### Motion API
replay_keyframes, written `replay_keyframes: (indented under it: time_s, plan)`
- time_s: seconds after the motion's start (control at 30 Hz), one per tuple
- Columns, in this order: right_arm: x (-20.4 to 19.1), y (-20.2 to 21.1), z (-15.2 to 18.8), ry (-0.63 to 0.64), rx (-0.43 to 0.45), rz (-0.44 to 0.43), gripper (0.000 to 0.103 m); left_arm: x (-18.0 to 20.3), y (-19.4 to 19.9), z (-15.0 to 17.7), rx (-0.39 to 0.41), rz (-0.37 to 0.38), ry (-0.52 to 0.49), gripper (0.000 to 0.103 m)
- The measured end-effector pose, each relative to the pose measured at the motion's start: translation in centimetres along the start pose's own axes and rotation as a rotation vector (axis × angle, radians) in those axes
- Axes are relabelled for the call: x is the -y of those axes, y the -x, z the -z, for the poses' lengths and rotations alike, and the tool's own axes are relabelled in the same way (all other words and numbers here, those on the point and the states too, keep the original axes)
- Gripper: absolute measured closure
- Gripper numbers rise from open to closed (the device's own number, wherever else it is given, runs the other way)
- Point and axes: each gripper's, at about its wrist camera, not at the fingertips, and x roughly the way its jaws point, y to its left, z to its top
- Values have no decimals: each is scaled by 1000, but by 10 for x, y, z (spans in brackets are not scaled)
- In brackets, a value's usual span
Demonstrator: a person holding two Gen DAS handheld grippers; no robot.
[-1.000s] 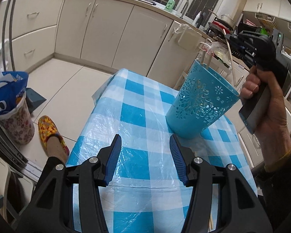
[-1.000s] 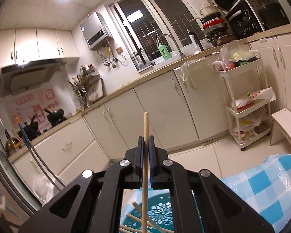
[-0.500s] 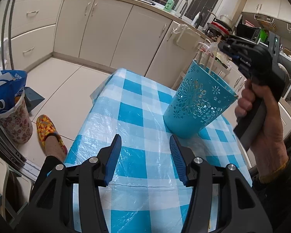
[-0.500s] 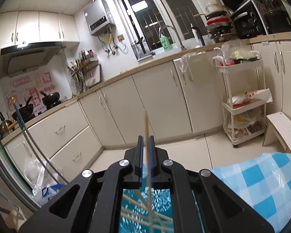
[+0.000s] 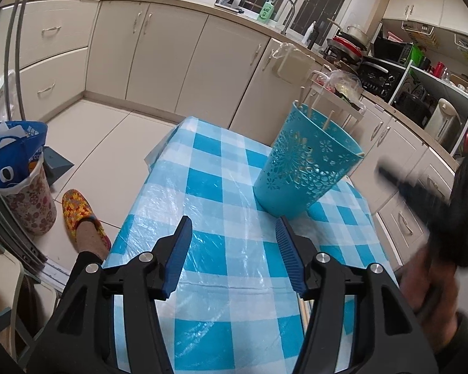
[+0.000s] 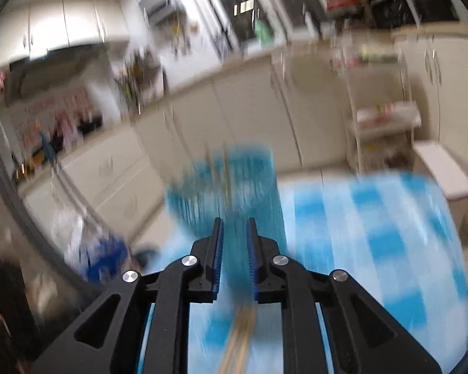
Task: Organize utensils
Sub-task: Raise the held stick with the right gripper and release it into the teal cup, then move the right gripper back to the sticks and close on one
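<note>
A teal perforated utensil holder [image 5: 305, 165] stands on the blue-and-white checked table [image 5: 215, 218], with several wooden chopsticks [image 5: 315, 103] sticking out of its top. My left gripper [image 5: 234, 233] is open and empty, just in front of the holder. My right gripper [image 6: 234, 233] is open and empty; its view is motion-blurred, with the holder [image 6: 224, 187] ahead and loose chopsticks [image 6: 238, 339] lying on the table below the fingers. The right gripper also shows blurred in the left wrist view [image 5: 387, 171], right of the holder. More chopsticks [image 5: 304, 307] lie by my left gripper's right finger.
Cream kitchen cabinets [image 5: 159, 50] run along the back. A floral bin with a blue bag [image 5: 18, 171] and a foot in a colourful slipper [image 5: 81, 215] are on the floor to the left. A white trolley [image 6: 383, 118] stands beyond the table.
My right gripper let go of the chopstick into the holder, opened, and swung down and away to the right. The left gripper stayed open and still.
</note>
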Motion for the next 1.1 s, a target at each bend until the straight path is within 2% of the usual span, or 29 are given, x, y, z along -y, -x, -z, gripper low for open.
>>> replay_keyframes:
  time_s: [0.07, 0.13, 0.27, 0.6, 0.83, 0.93, 1.0, 1.1]
  plan:
    - [3, -11, 33, 3, -124, 4, 87, 3, 2, 3, -8, 5, -6, 49]
    - [3, -21, 52, 1, -203, 10, 87, 9, 4, 5, -18, 10, -18, 49]
    - [-4, -36, 67, 24, -264, 20, 87, 19, 10, 10, -25, 16, -44, 47]
    - [-9, -66, 82, 105, -341, 130, 87, 26, 4, 23, -68, 29, -61, 46]
    - [-10, -69, 79, 139, -350, 140, 89, 36, -8, 29, -105, 35, -84, 46]
    - [2, -66, 78, 100, -362, 121, 89, 43, -15, 30, -120, 36, -107, 46]
    - [6, -64, 79, 108, -361, 124, 95, 48, -21, 31, -131, 36, -119, 46]
    - [6, -63, 79, 127, -365, 126, 96, 59, -34, 32, -156, 27, -152, 46]
